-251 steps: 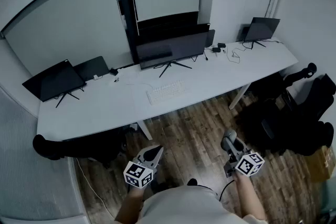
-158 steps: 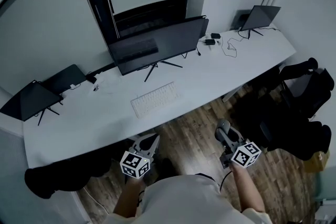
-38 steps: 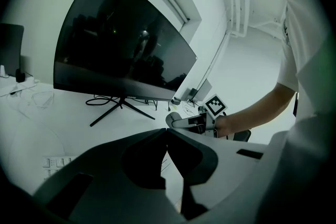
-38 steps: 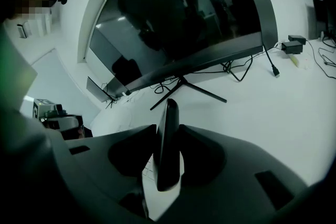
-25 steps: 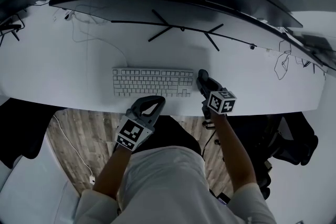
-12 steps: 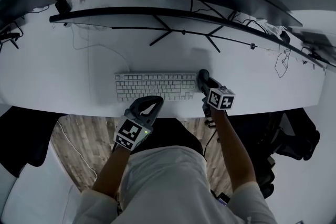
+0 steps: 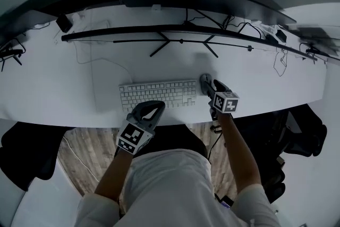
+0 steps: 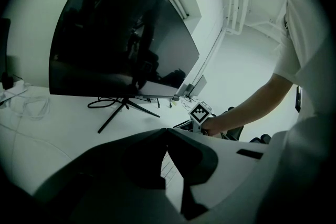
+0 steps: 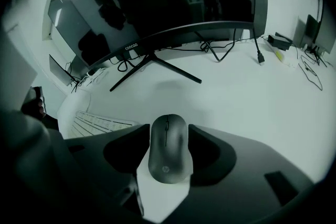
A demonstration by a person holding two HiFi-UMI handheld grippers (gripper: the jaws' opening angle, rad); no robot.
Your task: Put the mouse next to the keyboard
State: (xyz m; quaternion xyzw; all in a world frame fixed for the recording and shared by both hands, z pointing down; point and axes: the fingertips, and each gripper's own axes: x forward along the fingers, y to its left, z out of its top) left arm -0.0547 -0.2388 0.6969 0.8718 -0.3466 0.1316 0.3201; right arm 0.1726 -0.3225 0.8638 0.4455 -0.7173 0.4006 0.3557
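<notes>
A dark grey mouse (image 9: 168, 147) lies on the white desk (image 7: 79, 87), just off the right end of the white keyboard (image 7: 158, 94). In the head view the mouse (image 7: 205, 80) shows ahead of my right gripper (image 7: 207, 85). The right gripper (image 9: 168, 152) points steeply down over it. Its jaws have just been opening and stand open on either side of the mouse, which rests on the desk between them. My left gripper (image 7: 152, 108) hangs over the desk's front edge below the keyboard, jaws shut and empty, its tips (image 8: 167, 131) meeting.
A wide curved monitor (image 9: 157, 2) on a splayed black stand (image 7: 180, 42) fills the back of the desk. Cables (image 7: 93, 56) trail at the left and far right. More screens stand at both ends. Bare desk lies right of the mouse. A dark chair (image 7: 297, 130) stands at lower right.
The desk and keyboard have slid lower in the head view. The right gripper has stayed at the keyboard's right end and tipped further down over the mouse. The left gripper has hardly moved.
</notes>
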